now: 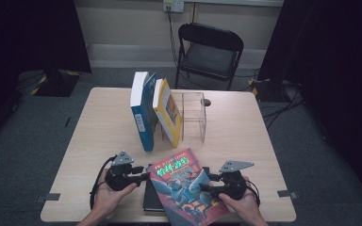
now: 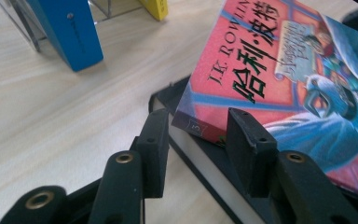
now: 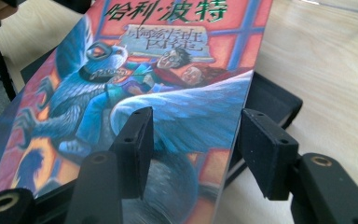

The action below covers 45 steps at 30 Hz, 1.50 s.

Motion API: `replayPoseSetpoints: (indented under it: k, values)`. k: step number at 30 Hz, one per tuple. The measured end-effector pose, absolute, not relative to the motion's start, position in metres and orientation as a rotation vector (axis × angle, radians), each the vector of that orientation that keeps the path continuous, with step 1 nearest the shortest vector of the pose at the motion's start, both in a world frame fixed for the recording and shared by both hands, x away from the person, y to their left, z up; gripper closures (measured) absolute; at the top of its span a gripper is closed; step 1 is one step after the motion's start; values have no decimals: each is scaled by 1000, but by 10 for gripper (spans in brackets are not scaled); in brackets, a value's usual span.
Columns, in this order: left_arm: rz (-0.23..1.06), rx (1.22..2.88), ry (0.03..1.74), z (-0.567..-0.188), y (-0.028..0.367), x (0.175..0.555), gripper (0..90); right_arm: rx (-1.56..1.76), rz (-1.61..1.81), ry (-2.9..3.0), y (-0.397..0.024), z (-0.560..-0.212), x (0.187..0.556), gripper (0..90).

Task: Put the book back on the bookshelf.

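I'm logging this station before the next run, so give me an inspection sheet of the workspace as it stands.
Surface: light wood table, taped at its near corners.
Job's things: red illustrated book tilted atop a black book; blue book and yellow book leaning at a clear acrylic stand.
Clutter: nothing seen.
Grippers: left gripper straddles the red book's corner, right gripper its opposite edge; grip cannot be told.
Cables: one trails from the left gripper; others on the floor.
Surroundings: folding chair, dark curtains, grey carpet.
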<state>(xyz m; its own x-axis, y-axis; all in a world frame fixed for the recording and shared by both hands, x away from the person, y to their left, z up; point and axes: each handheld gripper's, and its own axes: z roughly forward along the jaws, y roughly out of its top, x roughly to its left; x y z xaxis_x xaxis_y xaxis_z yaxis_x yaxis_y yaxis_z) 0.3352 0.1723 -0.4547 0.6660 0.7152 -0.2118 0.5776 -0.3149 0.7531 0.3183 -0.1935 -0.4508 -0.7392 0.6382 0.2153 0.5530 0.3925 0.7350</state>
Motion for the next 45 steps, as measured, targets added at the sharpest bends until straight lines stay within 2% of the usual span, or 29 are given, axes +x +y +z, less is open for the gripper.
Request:
replayPoseSetpoints:
  k: [8,13,16,20,23,32,40,43,45]
  values:
    - [178,2006,1024,-457,169,348,549,1078,1274,2506,-188,-452,329,388]
    - [150,1979,1022,-450,166,330,564,1115,1311,2498,-183,-455,347,379]
    - [81,1997,979,-450,159,319,562,1116,1324,2498,-184,-456,349,379]
    - [17,1980,1008,-456,149,319,483,1123,1324,2488,-183,-457,348,387]
    - [33,1982,1031,-456,147,320,435,1137,1334,2485,-184,-457,348,388]
    - [25,1970,1050,-457,146,331,464,1202,1304,2451,-182,-456,342,387]
    - [75,1997,1054,-455,137,346,424,1201,1280,2474,-188,-453,331,403]
    - [65,1995,1043,-455,138,347,423,1205,1270,2482,-188,-450,335,443]
    - [65,1985,1046,-456,138,346,424,1228,1303,2466,-187,-448,345,437]
